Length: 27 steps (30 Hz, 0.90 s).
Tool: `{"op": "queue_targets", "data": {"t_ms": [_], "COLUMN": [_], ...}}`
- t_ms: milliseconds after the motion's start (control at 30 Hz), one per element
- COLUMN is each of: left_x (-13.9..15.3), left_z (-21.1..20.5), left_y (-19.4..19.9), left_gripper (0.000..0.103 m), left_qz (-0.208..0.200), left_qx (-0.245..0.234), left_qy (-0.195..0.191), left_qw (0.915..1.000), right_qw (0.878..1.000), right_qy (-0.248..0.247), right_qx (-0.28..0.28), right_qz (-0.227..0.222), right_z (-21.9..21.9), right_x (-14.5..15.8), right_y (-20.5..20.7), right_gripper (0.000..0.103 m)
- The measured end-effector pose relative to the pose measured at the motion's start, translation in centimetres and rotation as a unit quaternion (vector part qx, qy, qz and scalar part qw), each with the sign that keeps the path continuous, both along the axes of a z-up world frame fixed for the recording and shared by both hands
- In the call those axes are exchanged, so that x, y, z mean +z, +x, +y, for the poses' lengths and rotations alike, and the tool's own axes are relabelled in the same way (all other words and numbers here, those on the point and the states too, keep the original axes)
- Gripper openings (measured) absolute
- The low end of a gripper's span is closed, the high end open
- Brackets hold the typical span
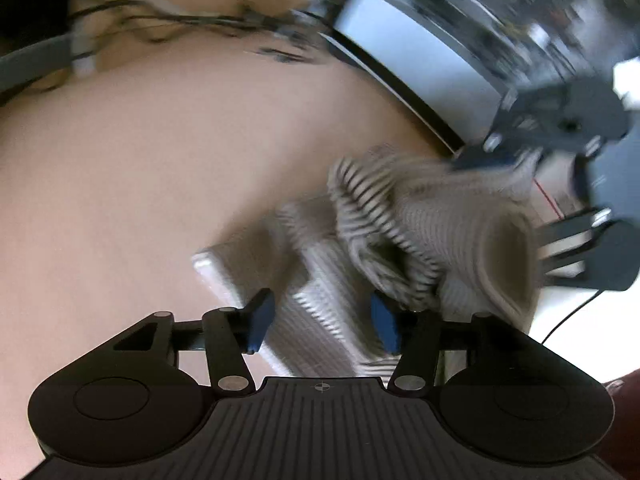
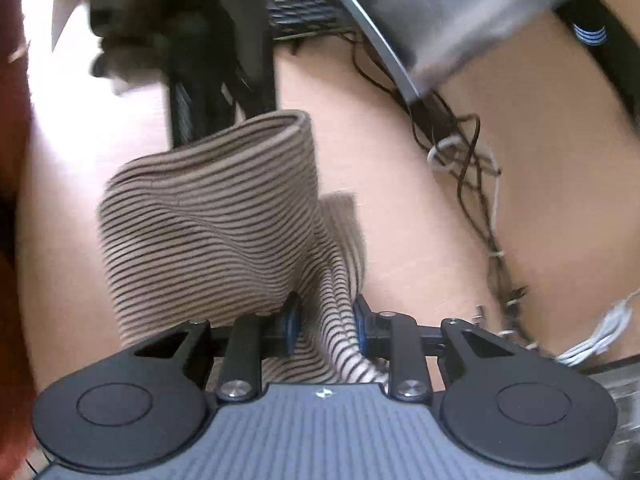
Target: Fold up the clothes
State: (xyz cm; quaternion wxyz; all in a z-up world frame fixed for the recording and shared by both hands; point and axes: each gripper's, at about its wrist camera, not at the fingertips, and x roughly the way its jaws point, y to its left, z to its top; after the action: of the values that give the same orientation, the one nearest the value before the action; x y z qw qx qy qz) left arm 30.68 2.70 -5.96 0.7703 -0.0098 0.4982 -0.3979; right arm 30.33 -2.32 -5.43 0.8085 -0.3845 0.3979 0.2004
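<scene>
My right claw (image 2: 325, 330) pinches the striped garment (image 2: 208, 216); my left claw (image 1: 322, 320) gapes around its hem at six o'clock—it could slip.

Soft, even daylight on the tan table (image 1: 140, 168); motion blur smears the striped garment (image 1: 420, 232) and everything beyond it. Glare whitens the floor left of the garment in the right view; edges bow.

Your garment (image 2: 208, 216): beige, thin dark stripes. Table (image 1: 140, 160): pale tan. Gripper pads (image 1: 262, 320): blue. Upper-right cables (image 2: 460, 140): black.
</scene>
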Motion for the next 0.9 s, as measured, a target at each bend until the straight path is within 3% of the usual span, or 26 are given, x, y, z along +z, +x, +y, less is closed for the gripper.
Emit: {"op": "queue_targets", "data": {"t_ms": [33, 100, 233, 333, 467, 567, 667, 900], "left_x": [0.3, 1.4, 4.5, 6.2, 6.0, 4.8, 4.7, 4.6], "left_z": [0.9, 3.0, 5.7, 5.3, 2.0, 0.1, -0.7, -1.7], "left_y": [0.0, -0.4, -1.3, -1.0, -0.7, -0.6, -0.4, 1.5], "left_gripper": [0.077, 0.085, 0.095, 0.097, 0.098, 0.095, 0.087, 0.080], "left_qz": [0.005, 0.000, -0.021, -0.029, -0.039, -0.044, -0.062, -0.107], "left_qx": [0.019, 0.052, 0.078, 0.062, 0.024, 0.013, 0.011, 0.011], "left_qy": [-0.003, -0.010, -0.042, -0.066, -0.046, -0.013, 0.009, 0.045], "left_qw": [0.9998, 0.9986, 0.9959, 0.9955, 0.9979, 0.9989, 0.9980, 0.9932], "right_qw": [1.000, 0.999, 0.996, 0.994, 0.990, 0.980, 0.964, 0.937], "right_qy": [0.010, 0.027, 0.072, 0.078, 0.086, 0.121, 0.159, 0.136], "right_qx": [-0.002, -0.005, -0.043, -0.057, -0.087, -0.126, -0.171, -0.302], "right_qz": [-0.005, -0.026, -0.040, -0.052, -0.067, -0.096, -0.125, -0.115], "right_z": [-0.2, -0.4, -1.7, -2.0, -2.1, -3.1, -4.5, -7.5], "right_x": [-0.7, -1.5, -1.3, -1.2, 0.0, 2.3, 4.4, -0.5], "right_y": [0.5, 0.8, 1.2, 1.0, 0.3, -0.8, -1.7, 1.3], "right_gripper": [0.032, 0.034, 0.035, 0.036, 0.043, 0.060, 0.068, 0.074]}}
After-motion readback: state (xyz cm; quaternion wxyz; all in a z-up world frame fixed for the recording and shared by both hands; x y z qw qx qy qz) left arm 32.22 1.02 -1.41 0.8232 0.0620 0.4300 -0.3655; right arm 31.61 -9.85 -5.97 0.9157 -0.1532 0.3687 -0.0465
